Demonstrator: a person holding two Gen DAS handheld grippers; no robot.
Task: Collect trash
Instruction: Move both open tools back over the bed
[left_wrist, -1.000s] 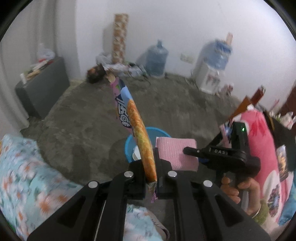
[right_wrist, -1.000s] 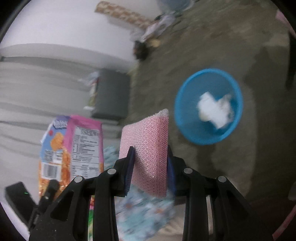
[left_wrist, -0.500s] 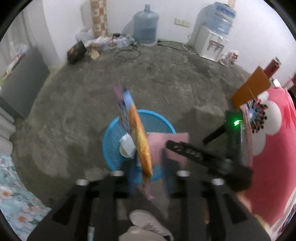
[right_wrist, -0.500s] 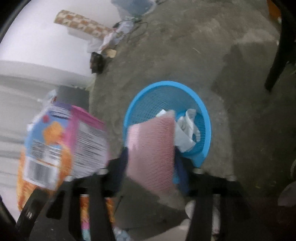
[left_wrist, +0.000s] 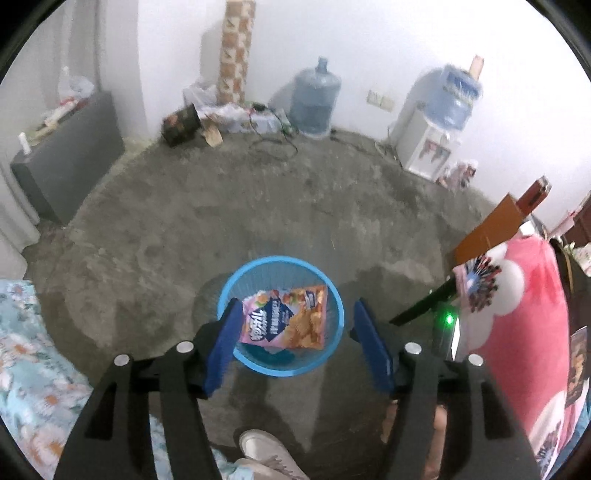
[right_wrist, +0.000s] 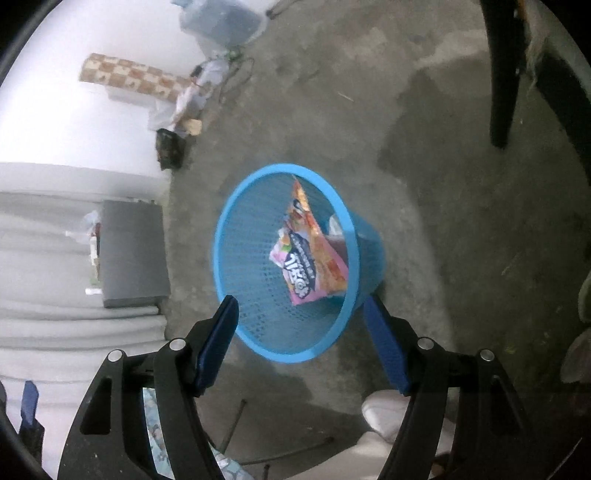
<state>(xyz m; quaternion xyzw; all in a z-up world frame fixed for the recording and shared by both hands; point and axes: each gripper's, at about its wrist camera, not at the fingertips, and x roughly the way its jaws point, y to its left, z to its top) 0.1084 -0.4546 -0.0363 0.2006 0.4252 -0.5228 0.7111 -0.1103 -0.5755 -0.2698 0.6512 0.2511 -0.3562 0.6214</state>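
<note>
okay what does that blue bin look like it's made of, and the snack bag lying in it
Blue bin: probably moulded plastic, matte; its wall is an open mesh lattice under a solid rim. Snack bag: apparently thin plastic film, glossy and colour-printed; it lies creased and bent against the wall.

We find only one printed thing that comes near to reading: the snack bag (left_wrist: 286, 319) lying in the blue basket (left_wrist: 225, 295), between and just beyond the left jaws. It carries a large white brand word on a dark blue panel, with a smaller line above it, yet we cannot make out the letters. Beyond the right jaws the same bag (right_wrist: 310, 254) shows that word turned sideways, still unreadable to us. We also see small print on the water dispenser (left_wrist: 424, 147), well beyond the left jaws, too blurred to read.
</note>
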